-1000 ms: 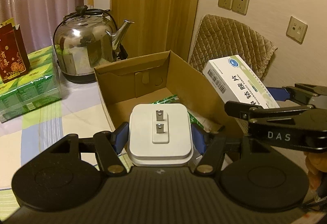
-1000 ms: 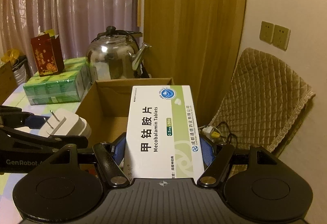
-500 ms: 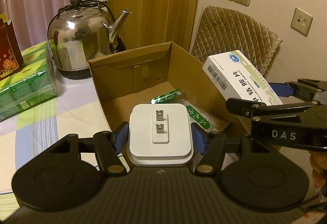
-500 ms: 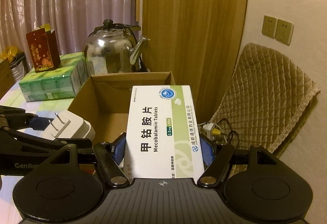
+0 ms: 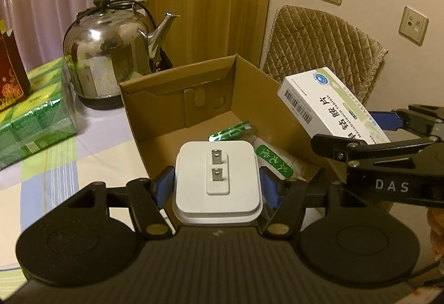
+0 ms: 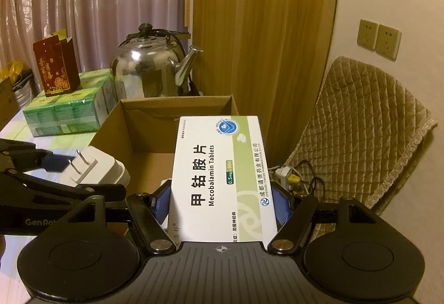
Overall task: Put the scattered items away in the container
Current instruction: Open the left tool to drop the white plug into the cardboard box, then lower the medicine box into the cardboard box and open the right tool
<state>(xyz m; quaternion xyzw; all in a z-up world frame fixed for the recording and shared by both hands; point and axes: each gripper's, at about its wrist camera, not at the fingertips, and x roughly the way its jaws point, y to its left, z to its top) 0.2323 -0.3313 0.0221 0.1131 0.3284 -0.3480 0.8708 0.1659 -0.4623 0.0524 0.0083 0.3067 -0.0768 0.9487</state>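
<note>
- The medicine box (image 6: 222, 179) reads "Mecobalamin Tablets", "0.5mg" and large Chinese characters; it is white with a green band and a barcode on its end.
- "DAS" is printed on the right gripper (image 5: 385, 148), "GenRo…" on the left gripper (image 6: 59, 168).
- The left gripper's jaws are opening, with small gaps now showing beside the white plug adapter (image 5: 217, 181), which was clamped a second ago; it sits prongs forward over the near edge of the cardboard box (image 5: 177, 98).
- The right gripper pinches the medicine box over the cardboard box's right wall, unchanged.
- Green-labelled packets (image 5: 273, 161) lie inside.
</note>
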